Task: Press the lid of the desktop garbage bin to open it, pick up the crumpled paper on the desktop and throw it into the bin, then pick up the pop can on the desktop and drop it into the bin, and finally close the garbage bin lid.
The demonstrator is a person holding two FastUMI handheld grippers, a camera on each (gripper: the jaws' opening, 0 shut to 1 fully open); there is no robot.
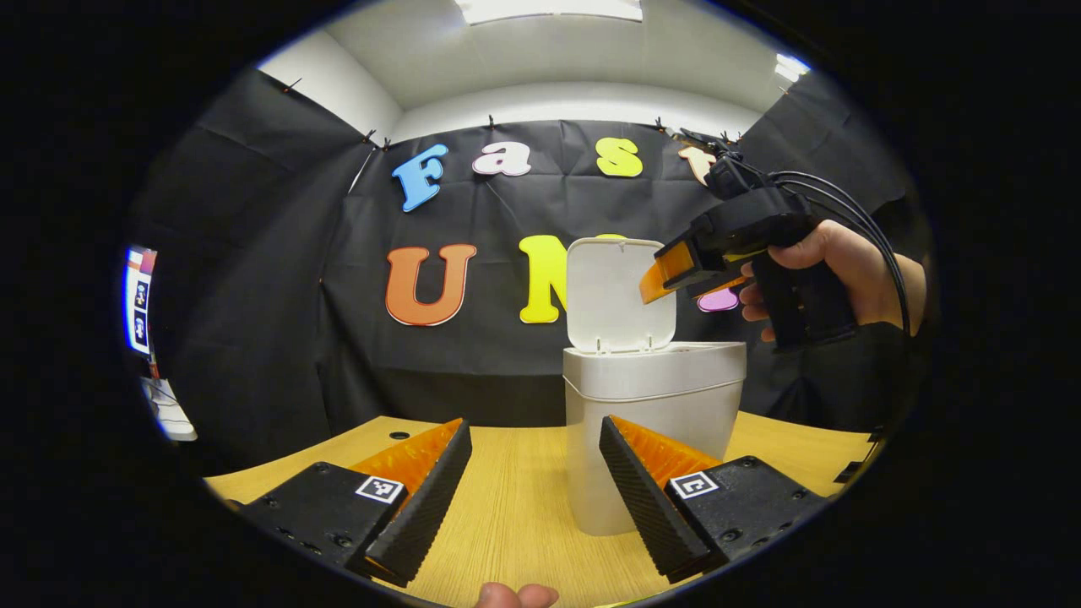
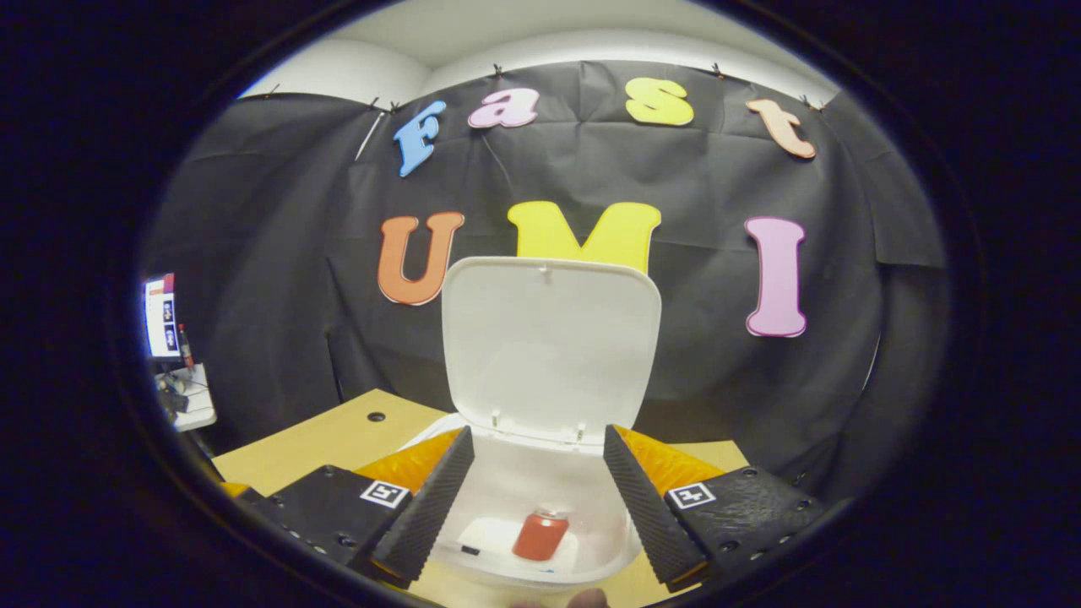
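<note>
Can in the bin; lid closure outstanding.

My right gripper [image 2: 536, 507] hung directly above the bin mouth, fingers spread and holding nothing; between them, in the right gripper view, the pop can [image 2: 540, 535] stood on the floor of the garbage bin [image 2: 629, 540]. My left gripper [image 1: 524, 498] waited low over the desktop [image 1: 515, 507], also spread and empty, just short of the bin wall. Beyond both, the lid [image 2: 551, 342] stood upright on its hinge. By my assessment, opening and can disposal were complete and only lid closure remained. The crumpled paper could not be confirmed: a pale mass lay under the can, but it was too indistinct to identify.
</note>
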